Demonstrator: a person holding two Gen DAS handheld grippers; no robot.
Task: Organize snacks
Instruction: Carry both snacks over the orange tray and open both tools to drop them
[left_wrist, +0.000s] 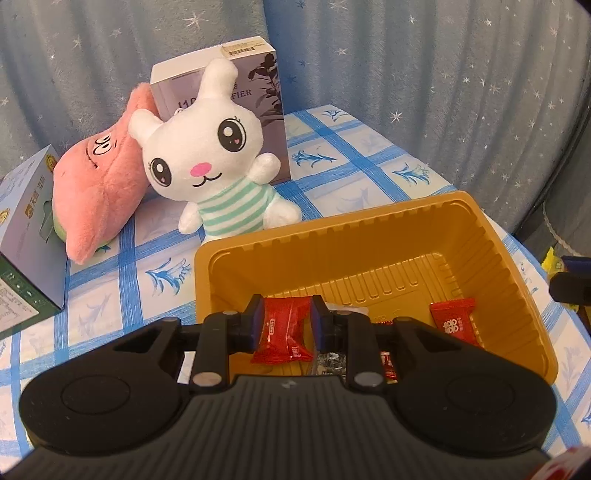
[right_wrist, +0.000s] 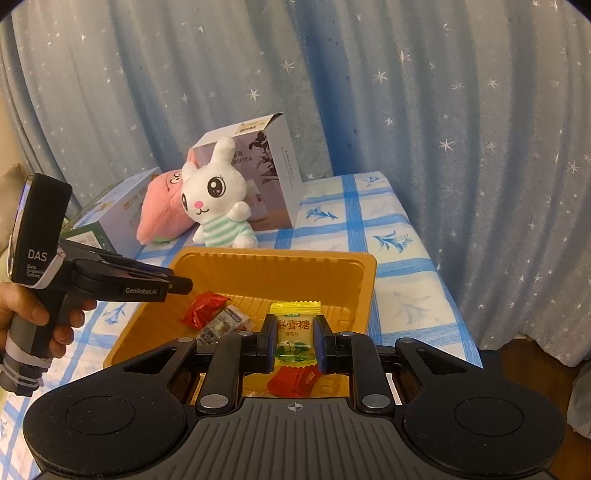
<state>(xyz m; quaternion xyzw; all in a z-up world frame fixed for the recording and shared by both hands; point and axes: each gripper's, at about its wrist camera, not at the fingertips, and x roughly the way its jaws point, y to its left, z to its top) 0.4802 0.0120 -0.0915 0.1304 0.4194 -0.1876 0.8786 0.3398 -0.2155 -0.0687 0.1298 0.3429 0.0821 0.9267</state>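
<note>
Over the gold tray (left_wrist: 524, 295), left hand-held gripper (left_wrist: 287, 325) clamps a red candy (left_wrist: 282, 328), right hand-held gripper (right_wrist: 294, 338) a yellow candy (right_wrist: 294, 328).

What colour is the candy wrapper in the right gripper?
Yellow with green print, clearest in the right wrist view.

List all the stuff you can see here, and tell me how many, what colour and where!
tray: one, golden yellow, on the table.
red candy: one, red, gripped in the left gripper above the tray.
yellow candy: one, yellow and green, gripped in the right gripper above the tray.
loose candies: several, mostly red, inside the tray.
bunny plush: one, white with green-striped shirt, behind the tray.
pink plush: one, pink, beside the bunny.
boxes: at least two, pale, behind the toys.
tablecloth: one, blue-and-white checked.
curtain: blue with stars, at the back.
hand: one, holding the left gripper.
</note>
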